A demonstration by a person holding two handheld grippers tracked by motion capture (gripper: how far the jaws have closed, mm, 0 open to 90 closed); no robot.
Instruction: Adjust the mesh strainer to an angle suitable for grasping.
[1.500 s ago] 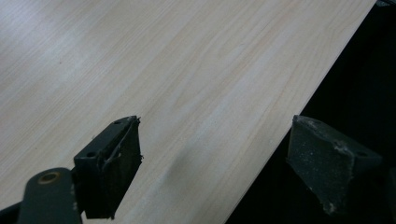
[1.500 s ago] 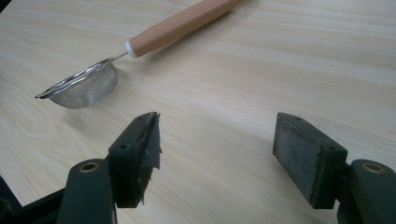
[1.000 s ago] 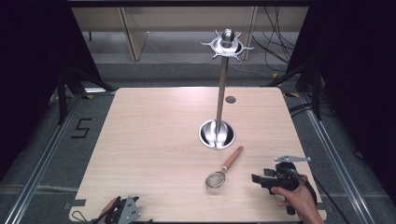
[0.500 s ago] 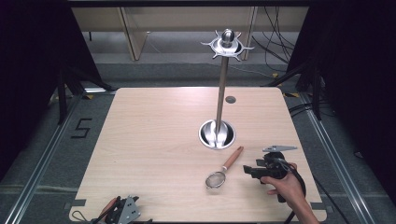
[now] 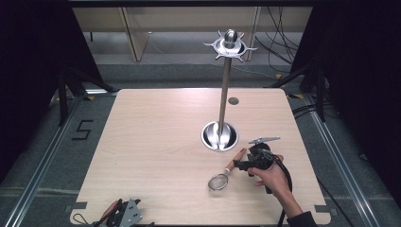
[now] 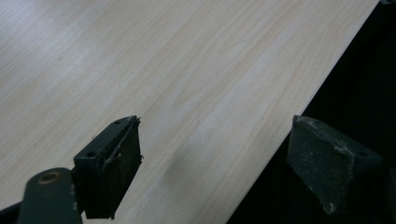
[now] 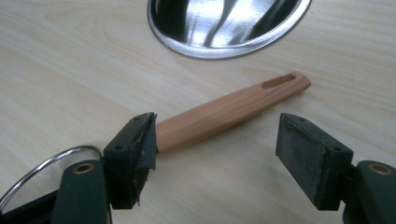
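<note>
A person's right hand (image 5: pixel 270 174) holds the right gripper (image 5: pixel 239 164) low over the near right part of a pale wooden table (image 5: pixel 156 142); the gripper points left toward a small strainer (image 5: pixel 226 174), which lies flat on the wood just in front of the jaws; its wire mesh bowl sits nearer and to the left, its wooden handle (image 5: pixel 235 161) slanting away to the far right. In the right gripper view the 2 jaws stand well apart, having just been opening; the handle (image 7: pixel 229 112) lies across the gap beyond them, its near end just beside the left pad (image 7: pixel 140 149), its far end with a slot reaching toward the round steel base (image 7: pixel 229 28); nothing is clamped, and the rim of the strainer's bowl (image 7: pixel 46 163) peeks out at the lower left.

Just beyond the strainer a tall metal stand (image 5: pixel 225 90) rises from that shiny round base (image 5: pixel 219 136) near the middle of the table; a ring of hooks (image 5: pixel 230 46) crowns its top. A small dark disc (image 5: pixel 233 100) sits in the tabletop farther back.

At the near left edge the left gripper (image 5: pixel 124 213) rests low by the table's rim; in the left gripper view its 2 pads (image 6: pixel 116 163) are spread wide over bare wood (image 6: pixel 163 70) and the table's edge, with nothing between them.
</note>
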